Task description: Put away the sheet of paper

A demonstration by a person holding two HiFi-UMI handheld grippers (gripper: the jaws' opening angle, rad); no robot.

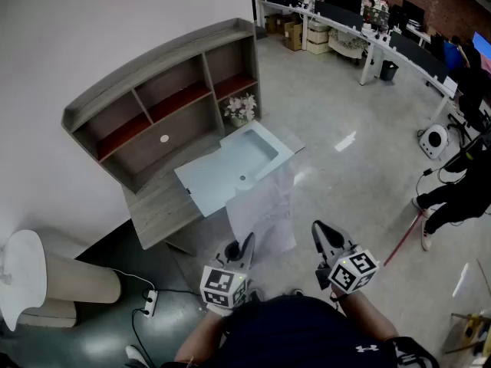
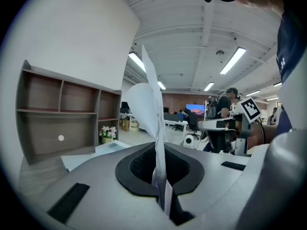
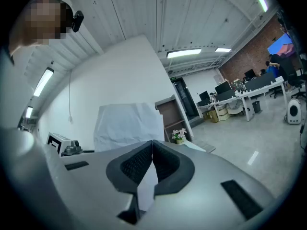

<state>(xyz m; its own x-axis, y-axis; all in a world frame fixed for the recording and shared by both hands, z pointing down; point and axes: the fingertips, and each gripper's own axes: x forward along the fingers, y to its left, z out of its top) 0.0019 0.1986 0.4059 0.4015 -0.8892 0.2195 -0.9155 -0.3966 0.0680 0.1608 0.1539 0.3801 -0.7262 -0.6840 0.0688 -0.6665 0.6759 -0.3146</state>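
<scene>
A white sheet of paper (image 1: 265, 209) hangs over the floor in front of the person, short of the desk. My left gripper (image 1: 245, 242) is shut on its near edge. In the left gripper view the sheet (image 2: 146, 104) rises edge-on and curled from between the closed pads of the left gripper (image 2: 157, 146). My right gripper (image 1: 319, 230) is held level to the right of the sheet, apart from it. Its tips meet in the right gripper view, where the right gripper (image 3: 152, 142) shows nothing gripped and the sheet (image 3: 127, 123) stands off to the left.
A grey desk (image 1: 157, 205) with a shelf hutch (image 1: 165, 90) stands against the wall ahead. A pale blue open folder (image 1: 234, 163) lies on it, beside a small flower pot (image 1: 240, 110). A power strip (image 1: 148, 301) lies on the floor at left. A person (image 1: 460, 190) stands at right.
</scene>
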